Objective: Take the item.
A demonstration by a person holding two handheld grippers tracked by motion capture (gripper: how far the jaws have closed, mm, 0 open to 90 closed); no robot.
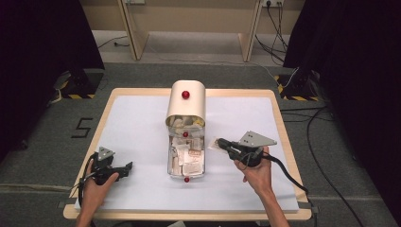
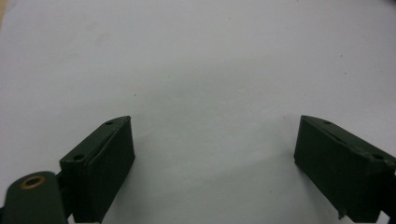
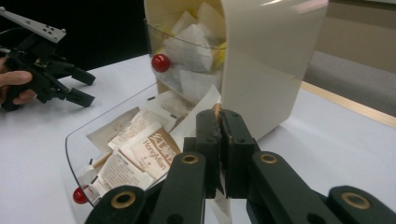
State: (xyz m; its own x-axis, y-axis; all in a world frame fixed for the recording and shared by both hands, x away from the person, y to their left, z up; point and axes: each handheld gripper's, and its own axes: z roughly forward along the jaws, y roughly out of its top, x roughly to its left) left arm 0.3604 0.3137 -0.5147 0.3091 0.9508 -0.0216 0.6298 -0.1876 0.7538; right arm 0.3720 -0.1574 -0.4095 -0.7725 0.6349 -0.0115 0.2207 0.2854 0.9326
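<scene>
White worktop (image 1: 142, 127), drawer (image 1: 186, 163) pulled out for access. Right gripper (image 3: 219, 135) fingers pinch packet (image 3: 198, 122), apparently extracting. Left gripper (image 2: 212, 154) fingers wide, idle.

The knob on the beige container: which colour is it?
Red knob on the container; clearest in the high view.

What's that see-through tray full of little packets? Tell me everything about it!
The clear plastic drawer is pulled out toward the person from a cream, round-topped box in the middle of the white table. It has thin transparent walls and a small red knob on its front. Paper sachets, white and brown, fill it. The right claw, at the drawer's side, is shut on a sachet.
</scene>
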